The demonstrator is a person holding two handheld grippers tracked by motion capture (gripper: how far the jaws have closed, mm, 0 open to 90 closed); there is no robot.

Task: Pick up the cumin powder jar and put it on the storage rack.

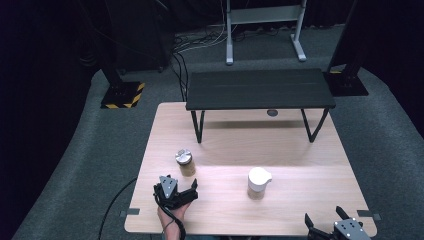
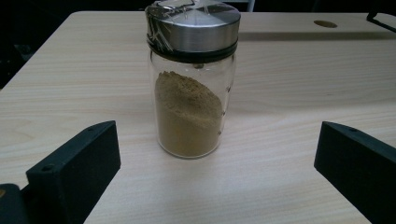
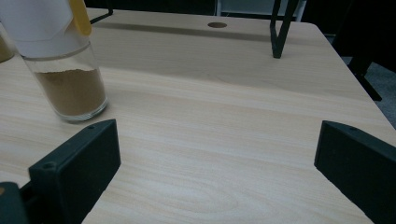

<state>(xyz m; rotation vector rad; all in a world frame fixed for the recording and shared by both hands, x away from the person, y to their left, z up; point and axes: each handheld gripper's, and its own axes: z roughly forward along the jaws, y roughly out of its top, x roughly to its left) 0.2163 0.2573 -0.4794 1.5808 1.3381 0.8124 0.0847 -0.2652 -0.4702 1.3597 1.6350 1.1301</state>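
Overhead view; two low table (image 1: 300,175) close-ups

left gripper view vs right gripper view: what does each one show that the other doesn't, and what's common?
Left gripper view: a glass jar with a metal lid, holding brown powder, upright, centred ahead between the open left gripper jaws.

Right gripper view: a jar with a white lid, also with brown powder, off to the left of the open right gripper, plus a black shelf leg.

Both: the light wooden table, its round hole near the far edge, and jaws apart, holding nothing.
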